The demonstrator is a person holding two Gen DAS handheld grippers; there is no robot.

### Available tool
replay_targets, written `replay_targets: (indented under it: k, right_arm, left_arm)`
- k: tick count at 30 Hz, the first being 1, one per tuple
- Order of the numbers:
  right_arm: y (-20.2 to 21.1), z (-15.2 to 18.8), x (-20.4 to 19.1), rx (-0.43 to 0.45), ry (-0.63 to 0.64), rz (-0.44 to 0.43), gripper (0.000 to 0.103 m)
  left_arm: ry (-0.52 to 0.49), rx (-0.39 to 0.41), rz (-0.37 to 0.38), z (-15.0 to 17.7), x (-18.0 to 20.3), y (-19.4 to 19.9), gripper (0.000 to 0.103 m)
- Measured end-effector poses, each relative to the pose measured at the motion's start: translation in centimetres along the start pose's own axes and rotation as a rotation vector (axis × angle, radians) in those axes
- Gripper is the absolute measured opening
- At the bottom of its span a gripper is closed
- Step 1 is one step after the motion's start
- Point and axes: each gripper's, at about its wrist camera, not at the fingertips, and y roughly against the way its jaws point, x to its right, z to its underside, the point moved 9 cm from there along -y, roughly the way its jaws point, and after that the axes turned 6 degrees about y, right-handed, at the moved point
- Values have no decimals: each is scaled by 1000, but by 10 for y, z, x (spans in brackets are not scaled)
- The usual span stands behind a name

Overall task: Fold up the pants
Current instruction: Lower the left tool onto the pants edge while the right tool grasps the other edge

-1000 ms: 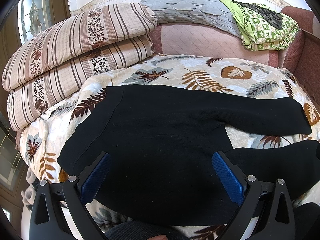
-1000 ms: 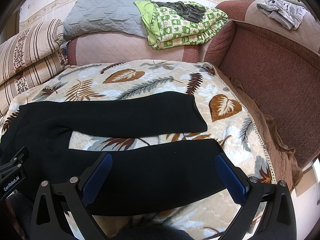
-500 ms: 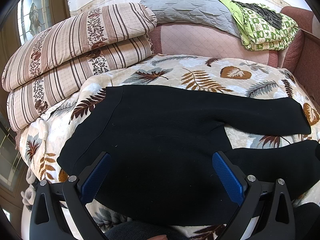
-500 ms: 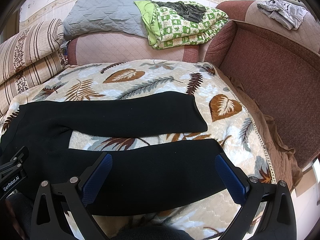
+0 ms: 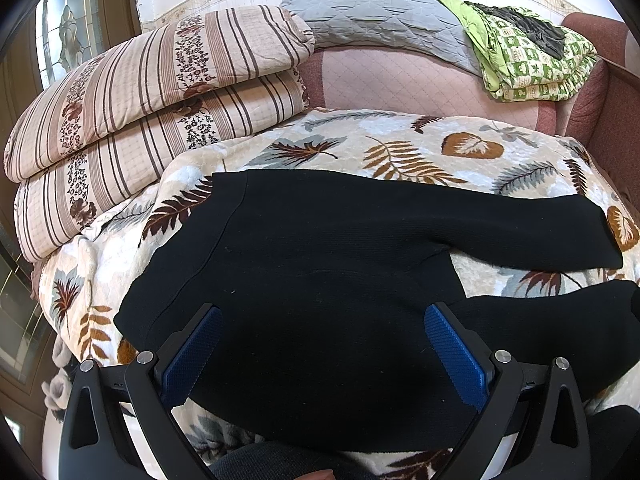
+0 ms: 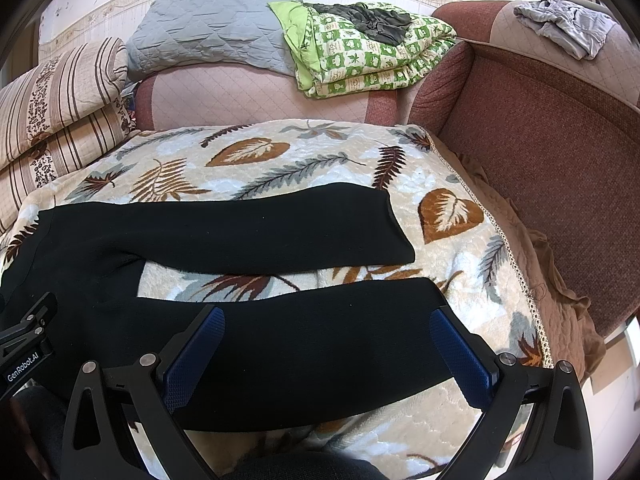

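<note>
Nothing moved since earlier frames. Left gripper (image 5: 322, 350), right gripper (image 6: 326, 354) hover released over flat black pants (image 5: 320, 264). Pinch near leg (image 6: 300, 344) edge, lift evenly, lay over upper leg (image 6: 248, 232).

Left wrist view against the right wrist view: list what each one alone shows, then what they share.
Only the left wrist view shows the window and the pants' waistband. Only the right wrist view shows the grey garment on the sofa arm and the near leg's cuff. Both show the black pants, leaf blanket, striped quilts, green quilt and open tongs.
</note>
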Motion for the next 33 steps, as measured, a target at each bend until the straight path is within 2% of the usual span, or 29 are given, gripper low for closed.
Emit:
replay_targets:
  k: [2, 3, 5, 7, 9, 11, 13, 15, 18, 20, 23, 26, 28, 29, 33]
  right_arm:
    - [-3, 1, -2, -15, -1, -20, 103]
    - [-5, 1, -3, -28, -4, -65, 103]
    - [-8, -2, -4, -39, -16, -172, 102]
    - [-7, -10, 5, -35, 7, -188, 101]
    - [0, -29, 24, 16, 60, -175, 101]
    - [12, -49, 38, 103, 112, -178, 103]
    - [24, -70, 53, 219, 205, -169, 103]
    - [23, -80, 57, 263, 289, -210, 103]
    - [-8, -79, 63, 151, 354, -290, 103]
    - [-38, -75, 68, 59, 328, -338, 103]
    - [-81, -76, 77, -43, 235, -392, 102]
    - [-124, -79, 86, -169, 93, -479, 101]
    - [-151, -85, 92, -248, -36, -569, 101]
    - [-166, -89, 96, -283, -119, -623, 97]
    - [-203, -92, 105, -368, -322, -745, 71]
  left_arm:
    - [3, -9, 12, 0, 0, 0, 102]
    - [9, -23, 33, 0, 0, -1, 102]
    - [34, -70, 117, -2, -1, -4, 102]
    - [49, -94, 171, -14, -13, -6, 102]
    - [42, -58, 129, -34, -36, -5, 102]
    - [31, -11, 120, -56, -59, -2, 102]
    - [13, 28, 142, -72, -72, 0, 102]
    - [-39, 15, 194, -83, -79, -8, 102]
    - [-71, -42, 296, -83, -82, -27, 102]
    - [-75, -132, 327, -78, -85, -48, 102]
    - [-86, -212, 323, -81, -88, -76, 102]
    - [-111, -215, 288, -106, -96, -101, 94]
    - [-91, -243, 297, -125, -105, -118, 92]
    - [-76, -255, 297, -132, -111, -128, 91]
    - [-23, -327, 313, -142, -130, -166, 91]
